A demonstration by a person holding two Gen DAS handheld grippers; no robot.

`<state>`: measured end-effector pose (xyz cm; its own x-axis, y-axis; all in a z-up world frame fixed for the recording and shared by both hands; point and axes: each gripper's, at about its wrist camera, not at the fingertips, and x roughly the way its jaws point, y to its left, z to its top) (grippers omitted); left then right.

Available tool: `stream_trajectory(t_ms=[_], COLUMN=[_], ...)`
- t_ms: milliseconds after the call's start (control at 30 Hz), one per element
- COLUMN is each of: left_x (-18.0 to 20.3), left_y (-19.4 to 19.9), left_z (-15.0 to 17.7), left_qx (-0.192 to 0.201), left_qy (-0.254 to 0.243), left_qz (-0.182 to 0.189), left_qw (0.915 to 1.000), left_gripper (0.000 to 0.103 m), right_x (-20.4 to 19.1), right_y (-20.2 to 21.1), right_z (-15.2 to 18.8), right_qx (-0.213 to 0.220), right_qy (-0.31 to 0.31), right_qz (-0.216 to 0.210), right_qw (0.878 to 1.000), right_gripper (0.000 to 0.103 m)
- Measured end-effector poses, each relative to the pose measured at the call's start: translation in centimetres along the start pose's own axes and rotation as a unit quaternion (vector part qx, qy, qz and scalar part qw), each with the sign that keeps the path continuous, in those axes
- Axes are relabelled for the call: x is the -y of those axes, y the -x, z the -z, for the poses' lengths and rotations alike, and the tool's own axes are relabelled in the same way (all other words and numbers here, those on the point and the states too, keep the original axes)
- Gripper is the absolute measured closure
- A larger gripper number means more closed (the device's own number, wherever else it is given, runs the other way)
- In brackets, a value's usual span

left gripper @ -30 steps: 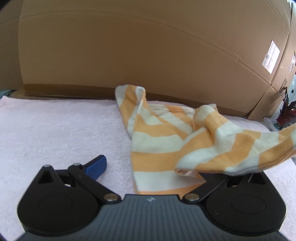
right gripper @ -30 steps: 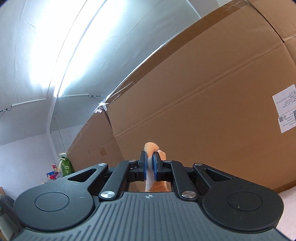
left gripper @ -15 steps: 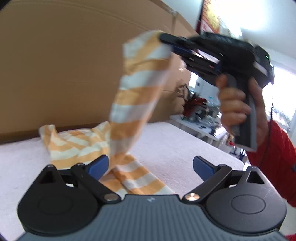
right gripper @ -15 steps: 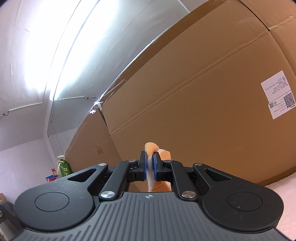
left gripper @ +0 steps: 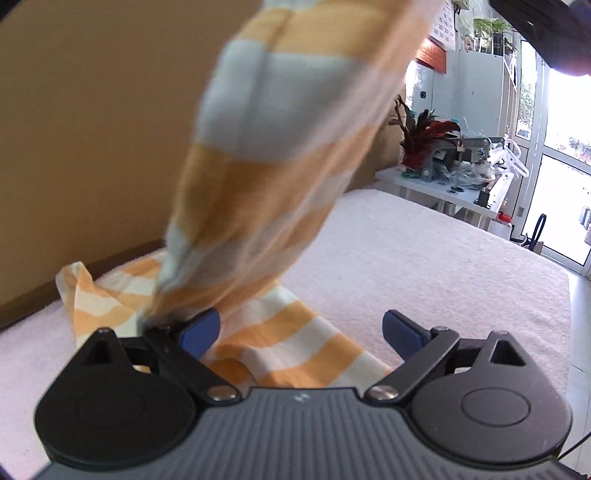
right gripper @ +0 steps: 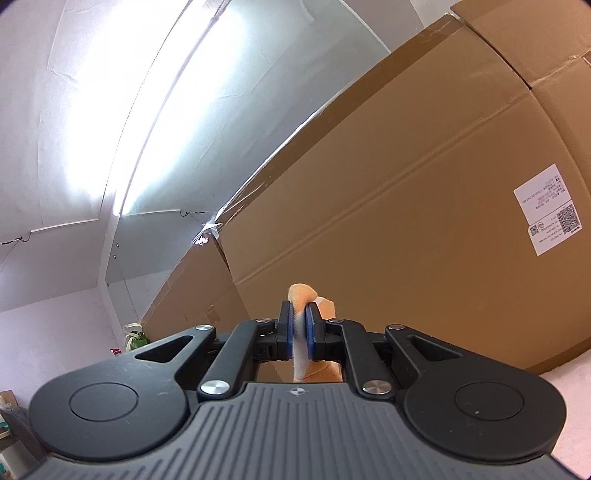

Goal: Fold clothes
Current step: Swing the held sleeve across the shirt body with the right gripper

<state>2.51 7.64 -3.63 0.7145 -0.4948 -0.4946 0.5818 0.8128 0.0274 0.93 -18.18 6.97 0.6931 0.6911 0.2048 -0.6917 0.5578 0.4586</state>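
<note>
An orange-and-white striped garment [left gripper: 280, 155] hangs in a blurred column from the top of the left wrist view down to the pink towel surface [left gripper: 424, 251], where its lower part lies spread. My left gripper [left gripper: 299, 332] is open, its left blue pad [left gripper: 199, 330] touching the hanging cloth and its right pad [left gripper: 400, 332] free. In the right wrist view my right gripper [right gripper: 300, 332] is shut on a fold of the same garment [right gripper: 303, 295], tilted upward. A dark piece of the right gripper's body [left gripper: 546, 29] shows at the top right corner of the left wrist view.
A wall of large cardboard boxes [right gripper: 424, 221] stands close behind the towel surface. To the right are a white table [left gripper: 443, 192] with clutter and a red-leaved plant [left gripper: 428, 136], then a bright glass door [left gripper: 565, 129]. The towel's far edge drops to the floor at the right.
The left gripper has swung right and closer to the hanging garment, which now fills the upper middle of its view and touches its left pad. The right gripper stays shut on the cloth, barely shifted.
</note>
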Motion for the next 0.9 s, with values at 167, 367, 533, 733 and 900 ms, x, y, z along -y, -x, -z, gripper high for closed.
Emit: stream_trajectory(t_ms=[167, 367, 533, 733, 900], left_x=[-1.4, -1.4, -2.2, -3.6, -5.0], left_y=[-0.2, 0.2, 0.4, 2.2, 4.7], left_z=[1.2, 2.6, 2.8, 3.7, 5.3], left_qx=[0.005, -0.005, -0.017, -0.035, -0.044], left_qy=[-0.015, -0.015, -0.004, 0.0, 0.023], left_qz=[-0.013, -0.006, -0.01, -0.033, -0.051], left_qw=[0.9998, 0.9999, 0.9998, 0.9988, 0.9974], left_gripper=[0.003, 0.002, 0.001, 0.001, 0.001], right_x=[0.1, -0.7, -2.4, -4.4, -4.0], right_y=[2.1, 4.7, 6.7, 8.2, 8.3], right_z=[0.2, 2.6, 5.2, 8.5, 11.4], right_qx=[0.017, -0.001, -0.019, -0.051, -0.093], right_qy=[-0.021, -0.03, -0.025, 0.024, 0.021], right_qz=[-0.012, -0.037, -0.056, -0.037, -0.008], right_qw=[1.0, 0.999, 0.998, 0.998, 0.995], right_gripper=[0.095, 0.095, 0.095, 0.095, 0.094])
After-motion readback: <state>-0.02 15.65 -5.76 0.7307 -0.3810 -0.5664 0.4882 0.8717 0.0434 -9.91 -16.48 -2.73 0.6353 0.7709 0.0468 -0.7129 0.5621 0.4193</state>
